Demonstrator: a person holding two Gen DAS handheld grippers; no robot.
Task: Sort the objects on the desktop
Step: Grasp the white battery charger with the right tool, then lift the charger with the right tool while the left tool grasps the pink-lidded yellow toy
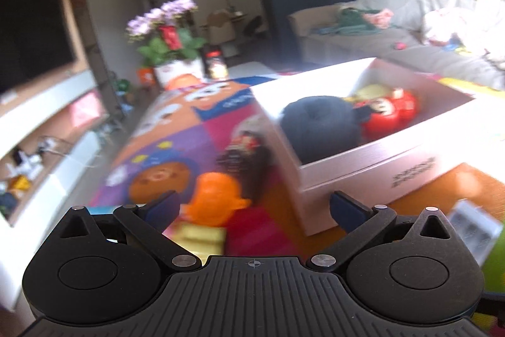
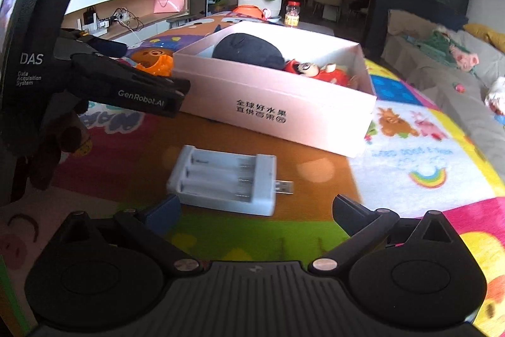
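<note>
The right claw (image 2: 255,210) hangs low with its two blue-tipped fingers spread wide apart and nothing between them, and the white plastic battery charger with a metal USB plug (image 2: 225,182) lies flat just beyond them on the colourful cartoon play mat (image 2: 410,153), near the front wall of the pale pink cardboard box (image 2: 284,112). The step in hand looks like picking up this charger for the box, which already holds a black rounded soft item (image 2: 249,51) and a red-dressed doll (image 2: 318,71). To do it well, the claw should come down squarely over the charger's short width, one finger on each long side wall, away from the plug, and close firmly, since smooth plastic may slip. The left claw (image 1: 252,210), also apart and empty, hovers to the left over an orange plastic toy (image 1: 214,201) beside a dark-haired doll (image 1: 249,160), both blurred in its view. Keeping the two claws well apart would avoid a bump, and the lift should clear the box's rim before the charger is let go inside.
</note>
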